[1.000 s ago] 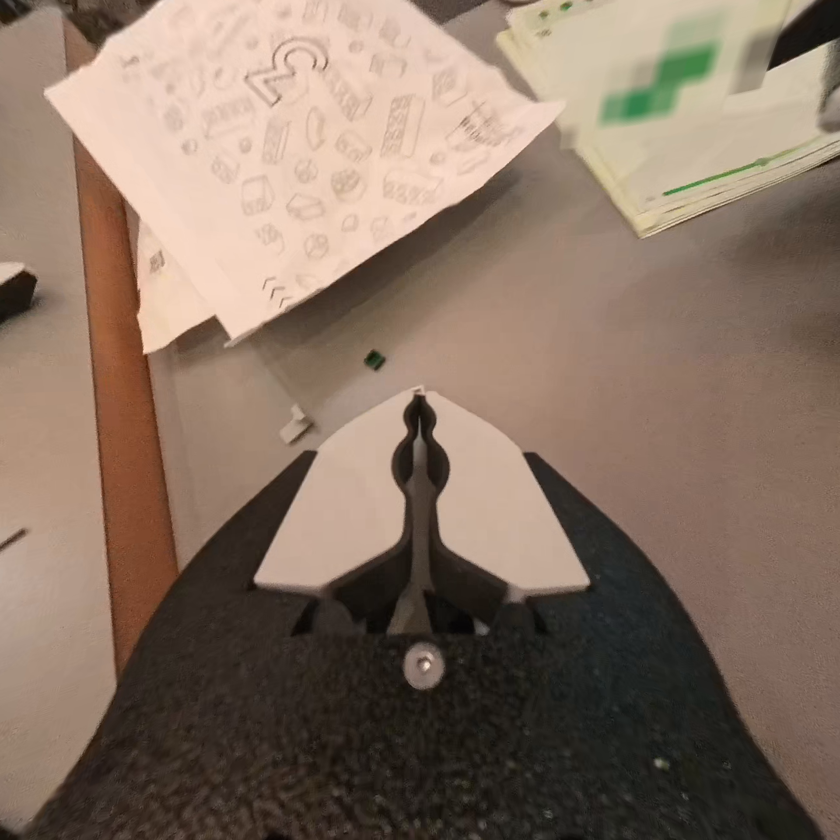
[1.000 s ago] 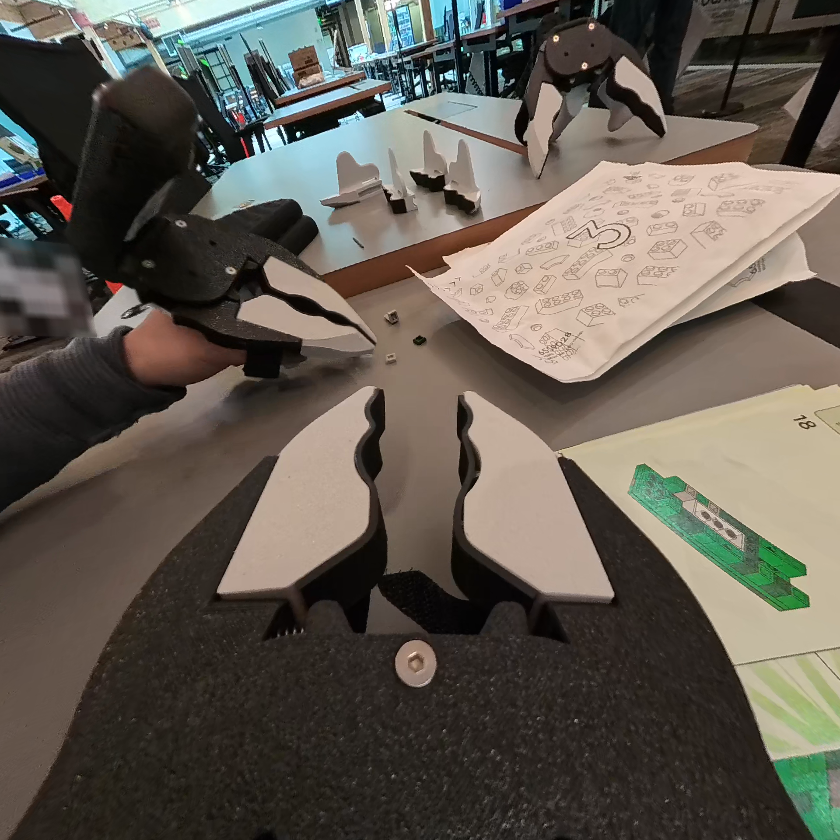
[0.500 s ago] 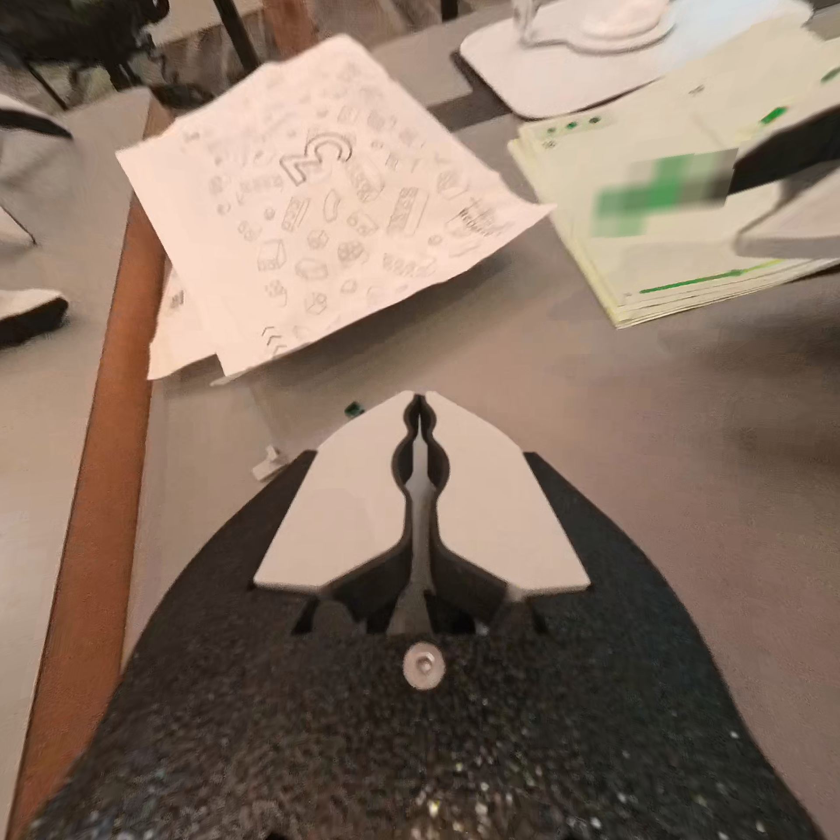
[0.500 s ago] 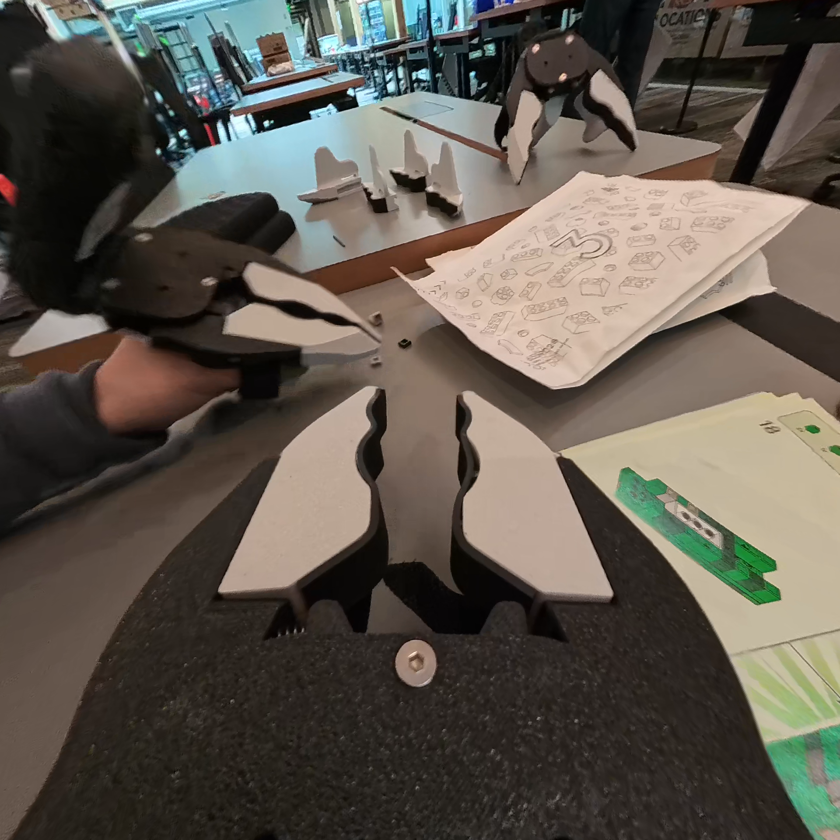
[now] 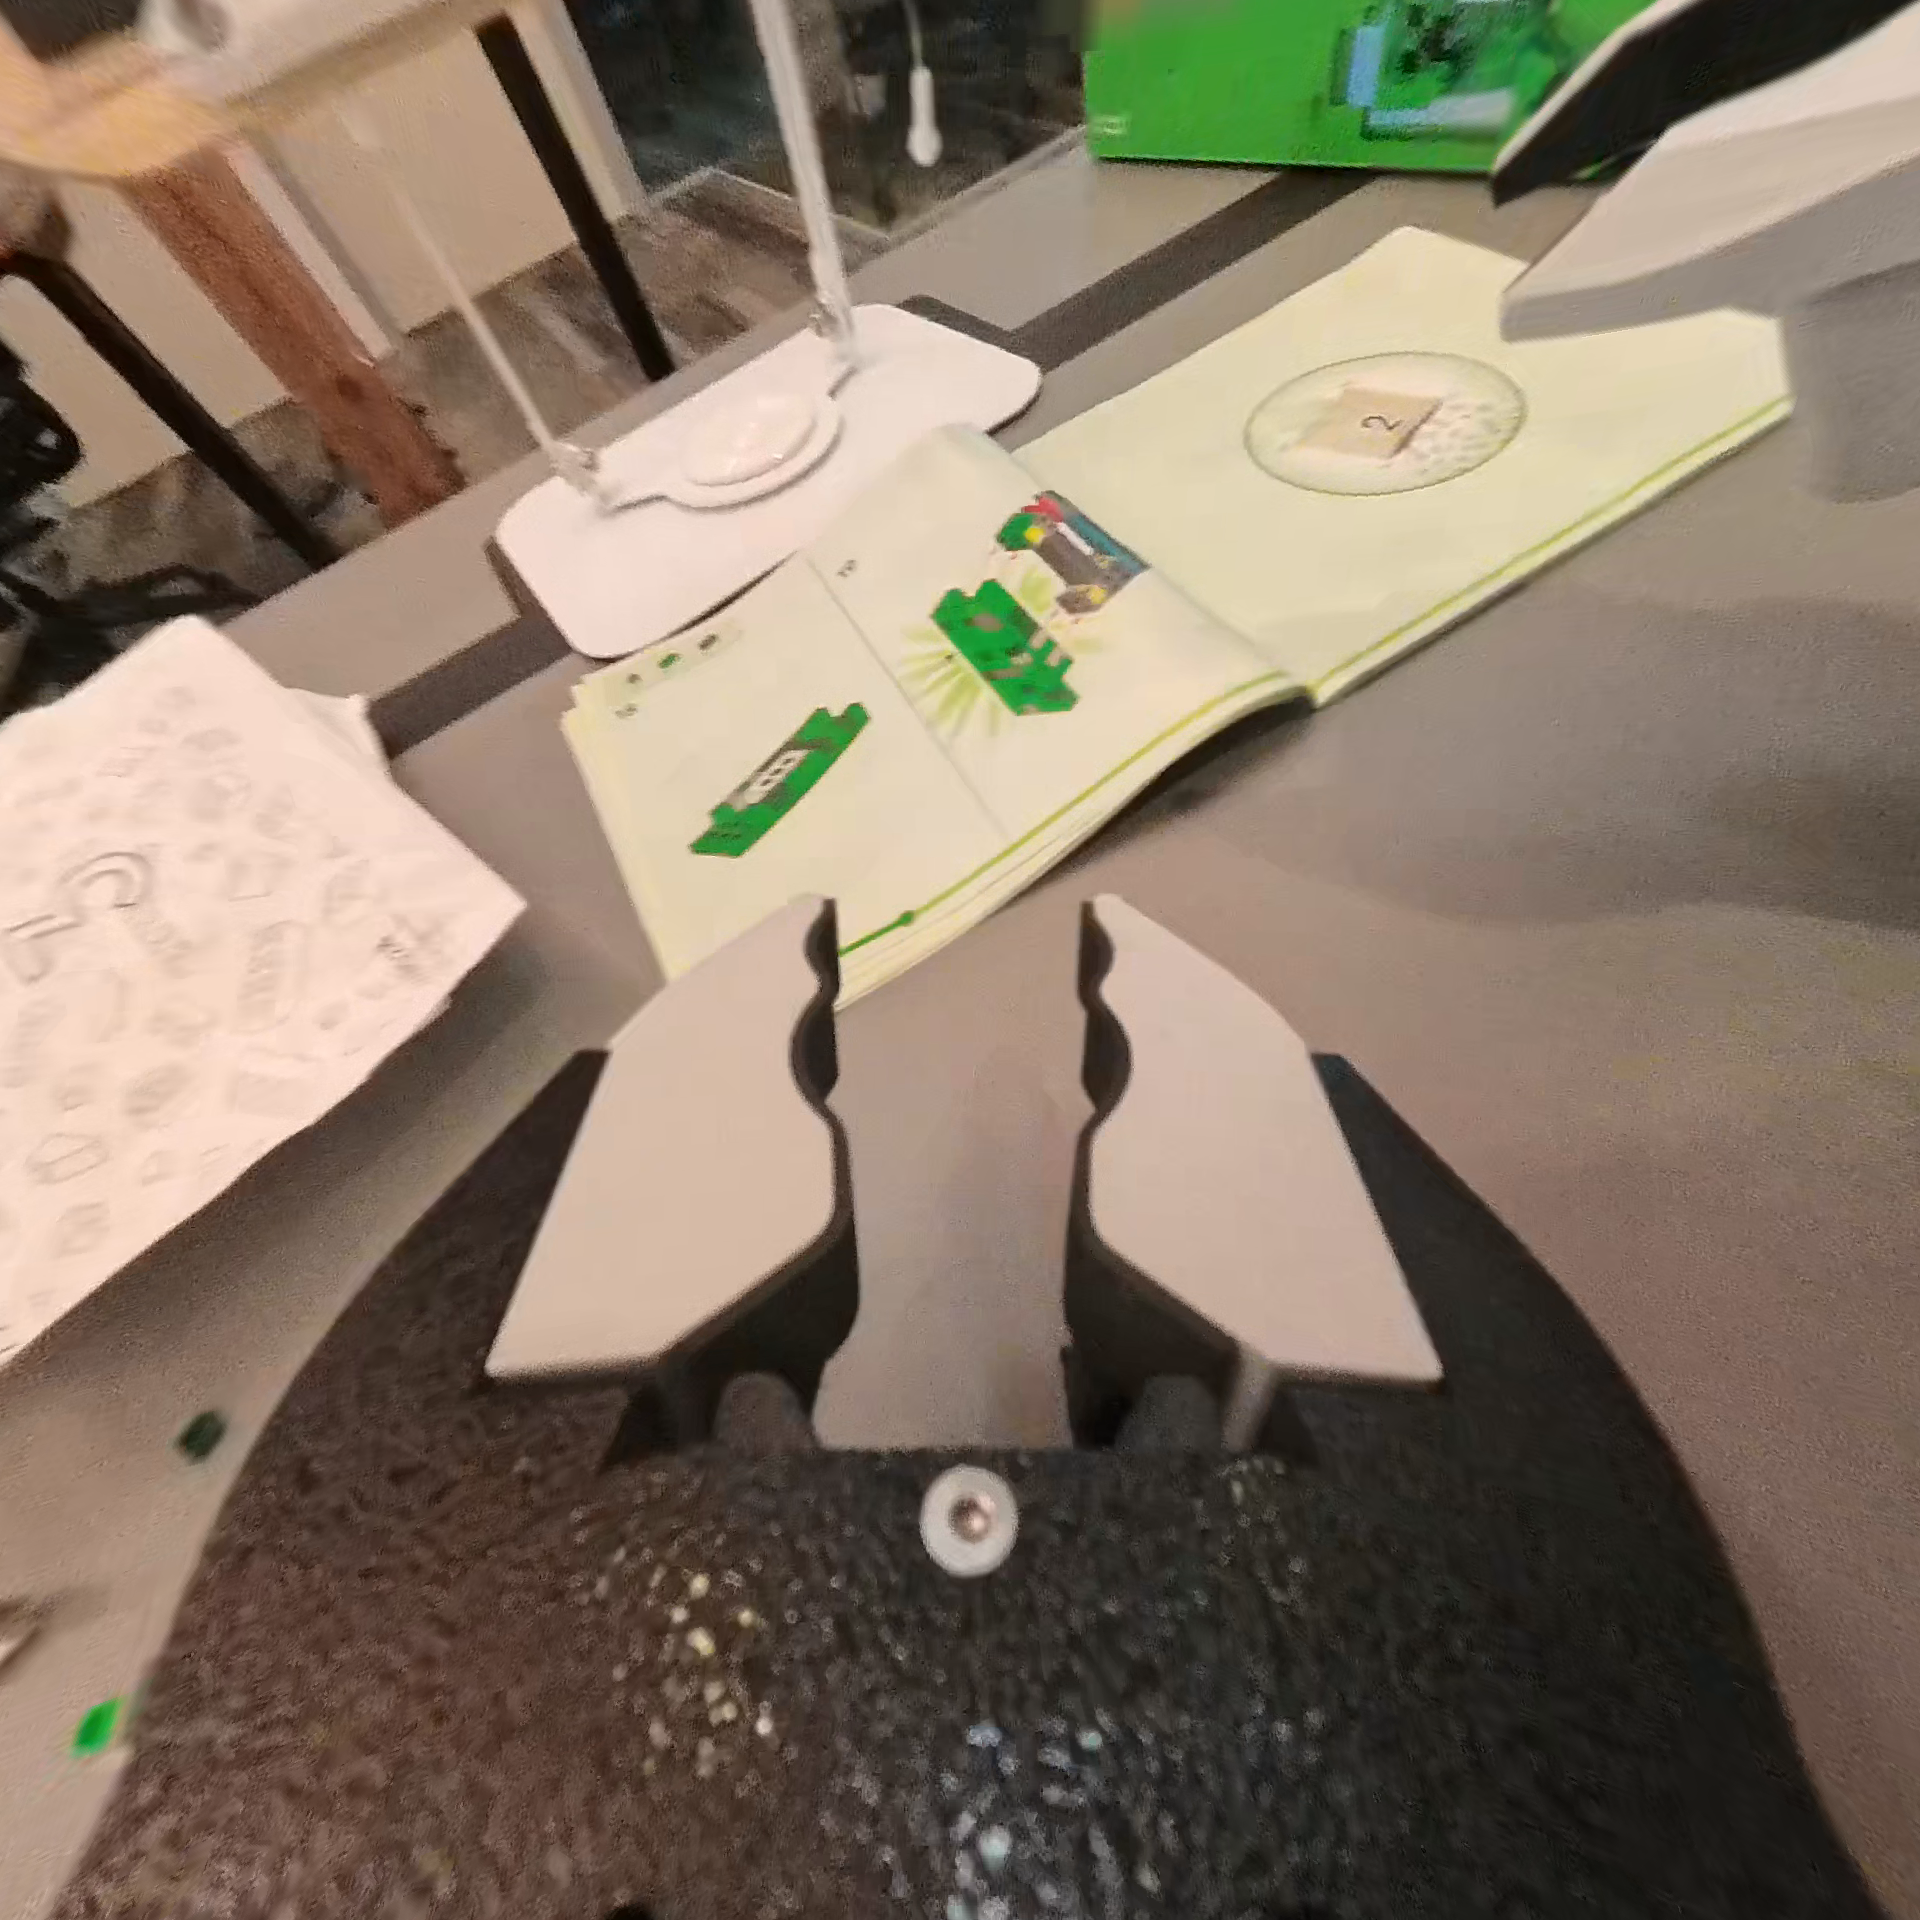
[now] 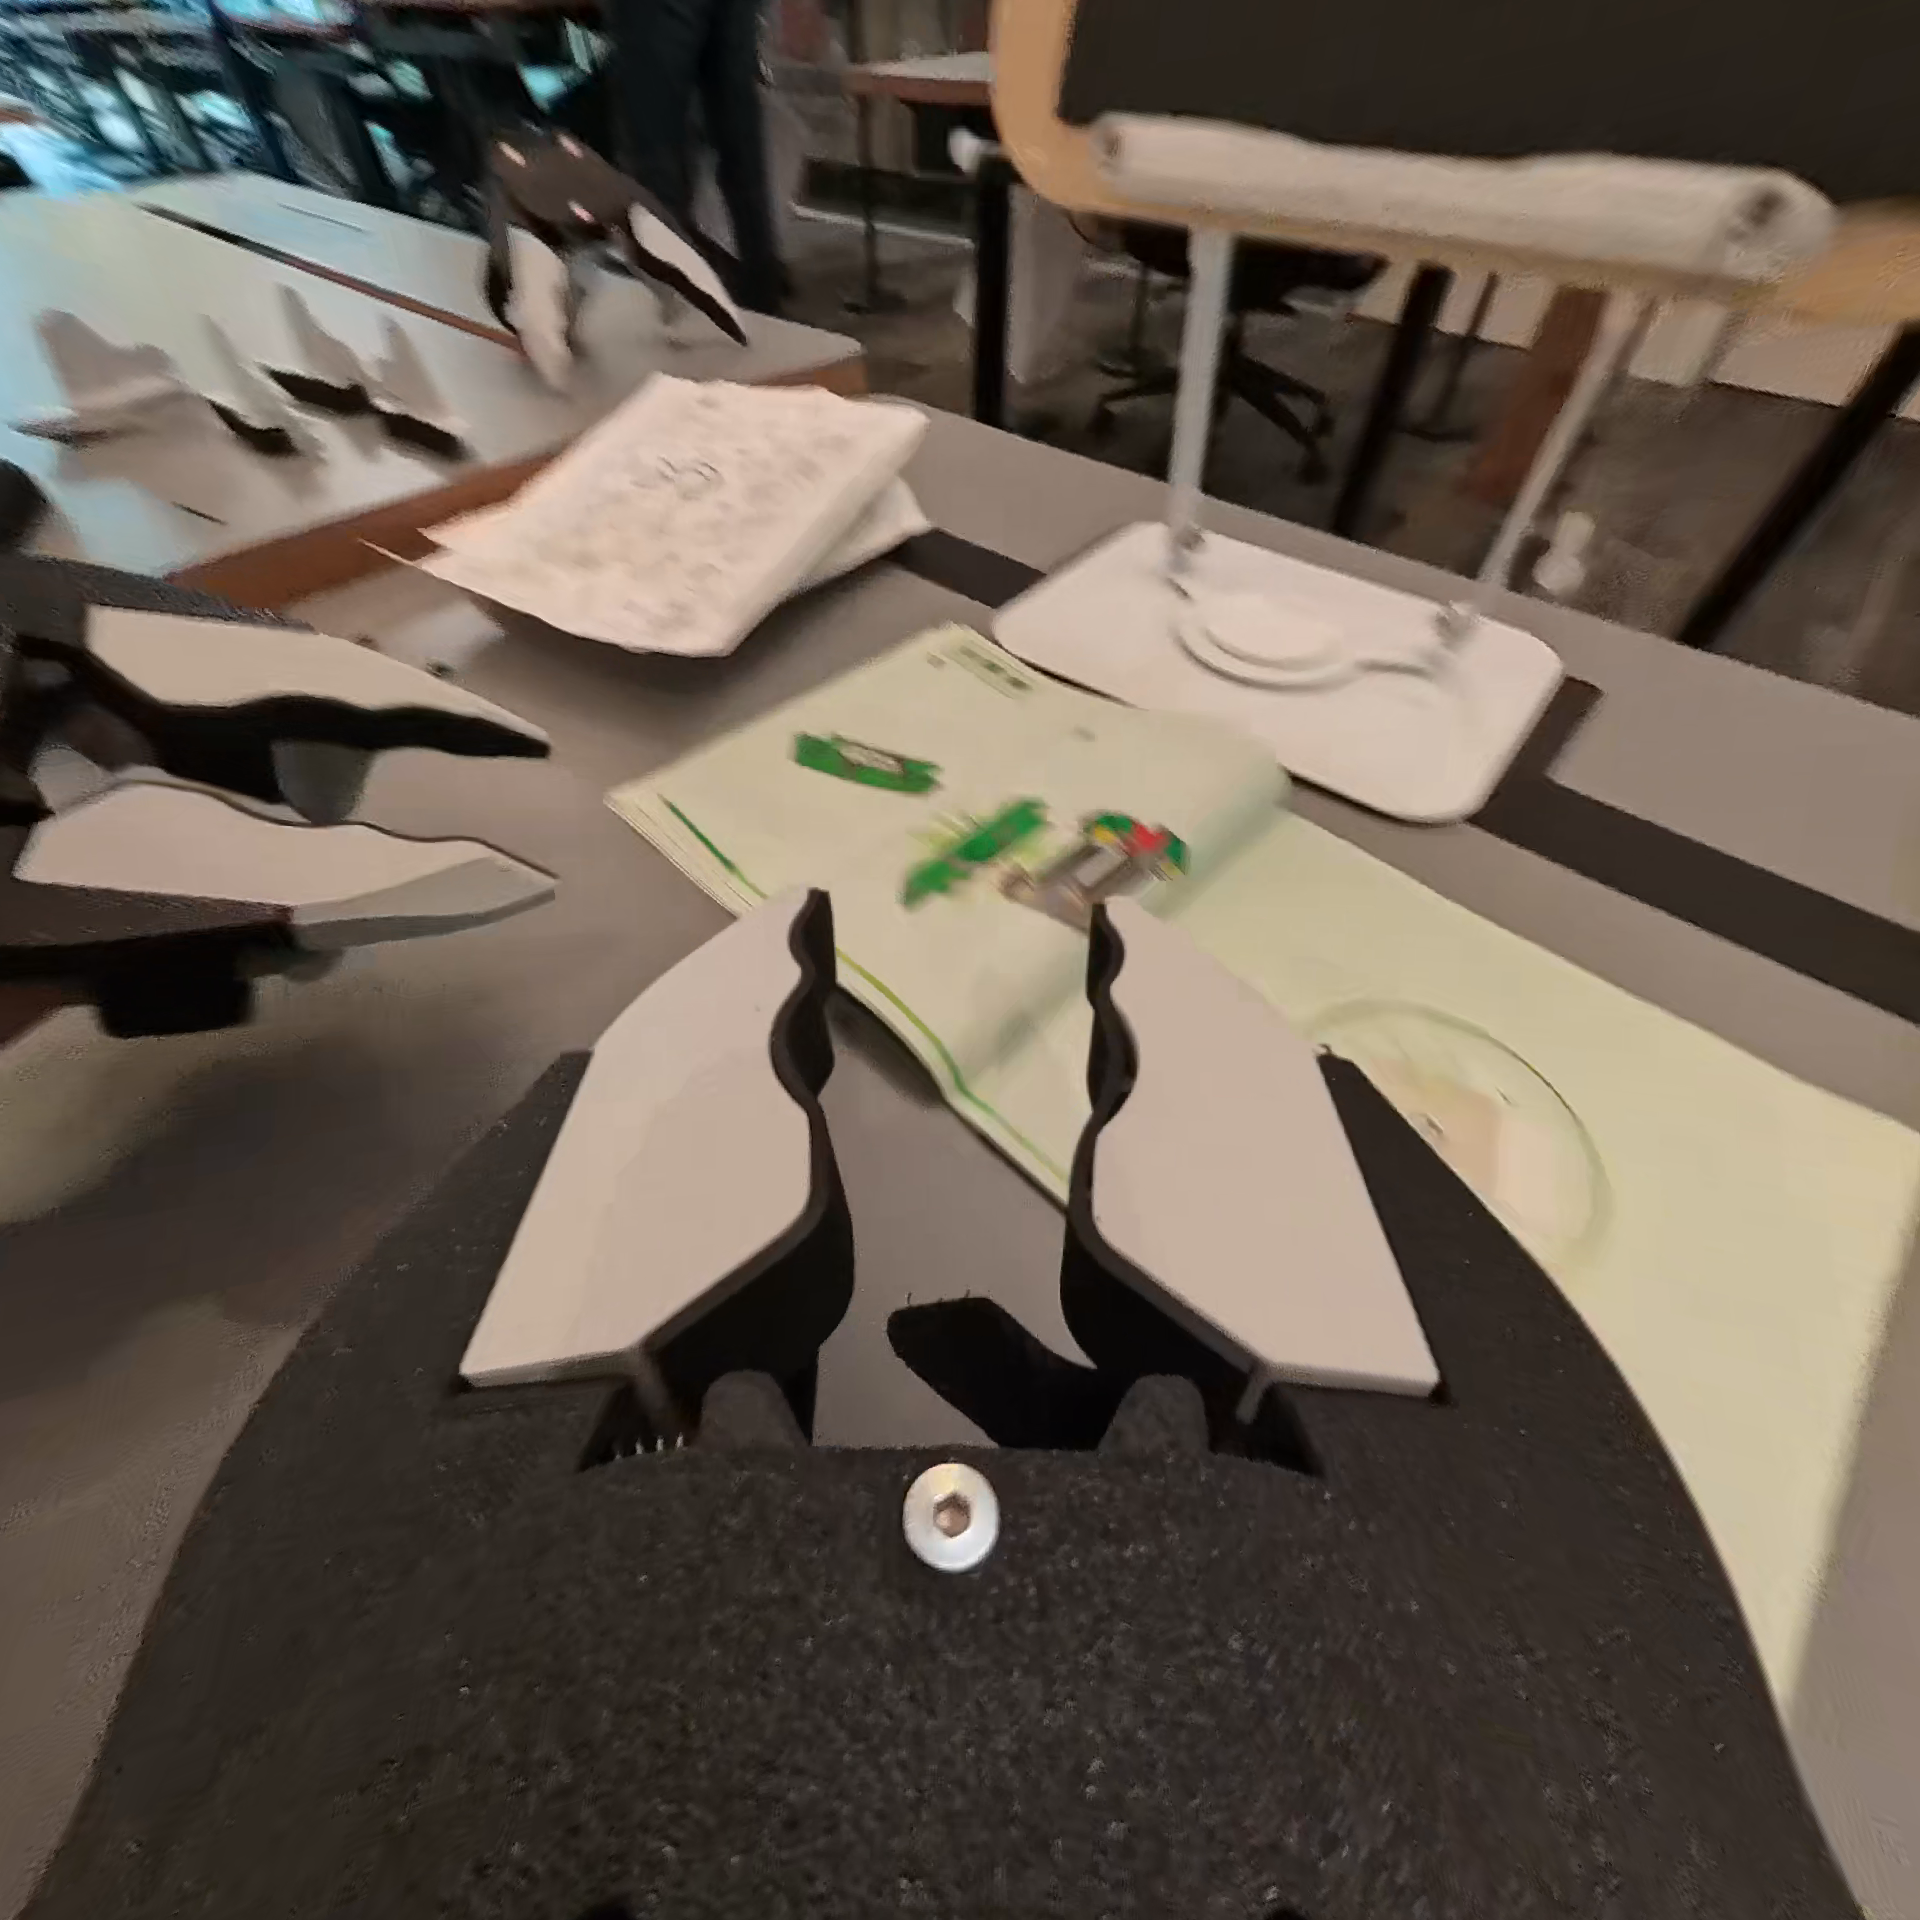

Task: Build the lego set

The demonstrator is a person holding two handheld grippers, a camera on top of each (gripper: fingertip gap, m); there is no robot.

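Observation:
My left gripper (image 5: 956, 925) is open and empty, low over the grey table, pointing at the open green instruction booklet (image 5: 1039, 675). My right gripper (image 6: 956, 914) is open and empty, with its tips over the near edge of the same booklet (image 6: 987, 790). The left gripper also shows at the left of the right wrist view (image 6: 545, 816), and the right gripper at the top right of the left wrist view (image 5: 1714, 208). A small dark green piece (image 5: 203, 1436) and a bright green piece (image 5: 99, 1730) lie on the table by my left gripper's body.
A white printed paper bag (image 5: 208, 935) lies left of the booklet. A white stand base (image 5: 769, 488) with clear legs sits behind it, and a green box (image 5: 1299, 83) farther back. Another table (image 6: 260, 405) holds spare fingers and a gripper. The small dark green piece (image 5: 203, 1436) is closer to my left gripper, around 20 cm from its tips; the right tips are 35 cm off.
My left gripper has opened from shut and swung right, from the paper bag to the booklet. My right gripper has also turned right and stays open.

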